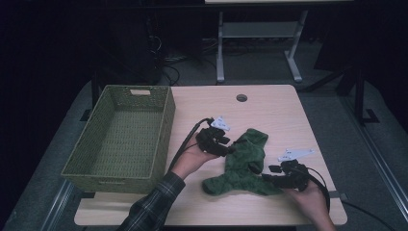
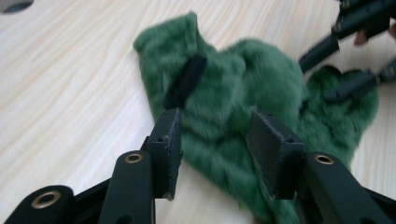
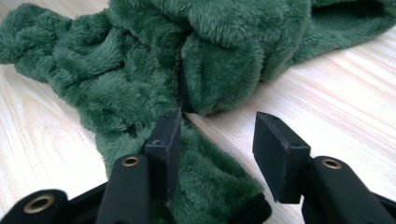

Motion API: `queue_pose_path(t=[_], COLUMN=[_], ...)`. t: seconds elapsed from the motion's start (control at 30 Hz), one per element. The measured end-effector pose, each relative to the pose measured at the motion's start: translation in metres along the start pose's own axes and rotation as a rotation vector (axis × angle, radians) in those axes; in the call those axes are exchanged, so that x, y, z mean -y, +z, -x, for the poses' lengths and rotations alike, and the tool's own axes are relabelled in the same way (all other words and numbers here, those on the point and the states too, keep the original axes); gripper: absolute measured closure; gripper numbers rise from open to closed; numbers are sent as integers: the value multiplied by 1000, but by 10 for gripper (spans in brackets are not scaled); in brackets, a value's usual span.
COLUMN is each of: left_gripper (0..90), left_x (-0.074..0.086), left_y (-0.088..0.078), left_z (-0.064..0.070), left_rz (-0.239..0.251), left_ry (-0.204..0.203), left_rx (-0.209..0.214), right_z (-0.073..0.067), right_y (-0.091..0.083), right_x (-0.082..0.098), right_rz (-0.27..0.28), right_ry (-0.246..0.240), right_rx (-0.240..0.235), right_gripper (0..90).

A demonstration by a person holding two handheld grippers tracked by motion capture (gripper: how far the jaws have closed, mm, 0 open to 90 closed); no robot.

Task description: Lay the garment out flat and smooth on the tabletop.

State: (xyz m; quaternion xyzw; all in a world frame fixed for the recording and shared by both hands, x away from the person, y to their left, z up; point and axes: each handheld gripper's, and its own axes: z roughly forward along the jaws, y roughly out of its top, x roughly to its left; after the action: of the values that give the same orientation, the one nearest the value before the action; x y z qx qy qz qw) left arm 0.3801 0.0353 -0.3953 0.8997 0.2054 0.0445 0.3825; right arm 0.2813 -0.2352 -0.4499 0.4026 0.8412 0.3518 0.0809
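A green fleece garment [image 1: 243, 166] lies crumpled on the tabletop [image 1: 274, 115], right of its middle and near the person's edge, well apart from the woven basket [image 1: 120, 137] that stands on the left side.

The left gripper [image 1: 230, 148] is held just at the garment's left edge, level with its upper part. In the left gripper view its fingers [image 2: 168, 140] stand partly open, with fleece seen in the gap between them but neither pad pressing on it (the cloth lies flat and slack below). A small black tab [image 2: 184, 81] sits on the garment just beyond them.

The right gripper [image 1: 265, 177] is at the garment's lower right edge, pointing left into the cloth. Its fingers [image 3: 163, 140] are also partly open: in the right gripper view the left one rests against a fold of fleece, the right one [image 3: 278, 149] stands over bare wood, and nothing is gripped.

A plaid sleeve [image 1: 154, 207] covers the left forearm.
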Motion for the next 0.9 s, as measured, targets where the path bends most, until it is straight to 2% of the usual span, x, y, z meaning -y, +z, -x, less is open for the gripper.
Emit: queue_pose_path(t=[0.2,0.27,0.4,0.47,0.53,0.6,0.67,0.73,0.9], left_gripper=[527,528,543,621,723,813,841,848,848], left_x=[-17,-21,-22,-20,-19,-17,-15,-11,-6], left_y=[22,30,43,49,51,50,44,33,18], left_z=[-9,-11,-12,-12,-11,-10,-11,-14,-16], left_rz=[0,1,-37,-51,-79,-90,-82,-48,-18], left_ry=[-21,-14,-14,-17,-1,7,5,-9,-30], left_rx=[30,35,49,51,50,37,19,3,-13], right_z=[-1,-1,-1,-1,-1,-1,-1,-1,-2], right_y=[1,1,2,3,3,3,4,4,9], right_x=[0,1,1,1,1,1,1,1,-2], right_rz=[0,3,3,0,0,0,-1,-2,-7], right_ry=[0,-1,-3,-1,3,12,9,10,21], right_rx=[-7,-6,-6,-7,-8,-9,-9,-11,-16], right_gripper=[511,511,511,511,511,511,509,508,508])
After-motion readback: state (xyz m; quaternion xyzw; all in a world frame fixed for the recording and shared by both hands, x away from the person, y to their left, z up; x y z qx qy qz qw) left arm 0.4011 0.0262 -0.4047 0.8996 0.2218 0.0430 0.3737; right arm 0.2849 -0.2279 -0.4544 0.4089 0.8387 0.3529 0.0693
